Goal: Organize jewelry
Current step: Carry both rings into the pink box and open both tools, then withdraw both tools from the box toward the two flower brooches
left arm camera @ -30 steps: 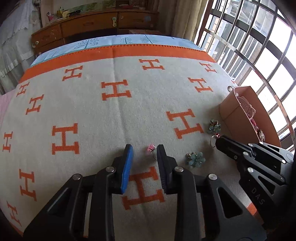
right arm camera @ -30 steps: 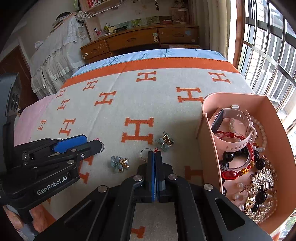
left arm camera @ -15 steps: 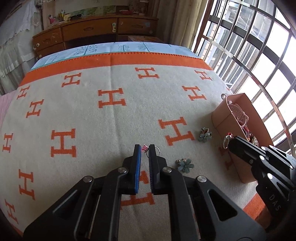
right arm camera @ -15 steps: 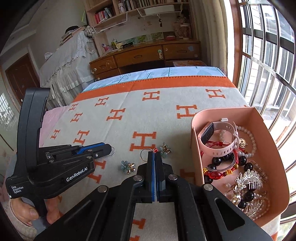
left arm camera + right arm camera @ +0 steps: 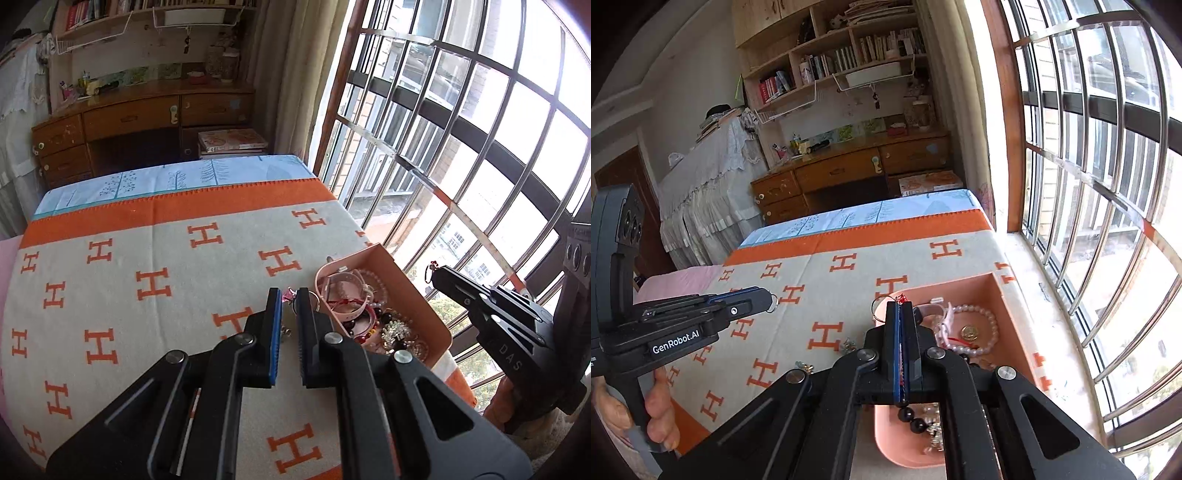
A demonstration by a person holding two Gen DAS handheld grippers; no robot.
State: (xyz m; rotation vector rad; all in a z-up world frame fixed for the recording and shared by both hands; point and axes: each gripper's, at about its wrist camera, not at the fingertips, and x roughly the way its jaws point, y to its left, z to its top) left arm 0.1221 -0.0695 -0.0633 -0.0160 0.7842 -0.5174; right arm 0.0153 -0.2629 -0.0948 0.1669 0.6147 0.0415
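Observation:
My left gripper (image 5: 289,295) is shut on a small pink-charm ring (image 5: 287,294) and holds it in the air beside the pink jewelry box (image 5: 424,299). My right gripper (image 5: 900,303) is shut on a thin ring with a red bead (image 5: 881,303) and holds it above the box's near left corner (image 5: 993,284). The box holds a pink watch (image 5: 347,278), pearl beads (image 5: 975,314), dark beads and a silver brooch (image 5: 397,330). The right gripper also shows in the left wrist view (image 5: 436,266), the left one in the right wrist view (image 5: 768,297).
Two small flower clips (image 5: 847,345) (image 5: 804,365) lie on the orange-and-grey H-pattern blanket (image 5: 147,280) to the left of the box. Barred windows run along the right. A wooden desk (image 5: 140,125) stands beyond the bed.
Both grippers have risen off the blanket with their rings and moved right toward the box. The right one is now over the box.

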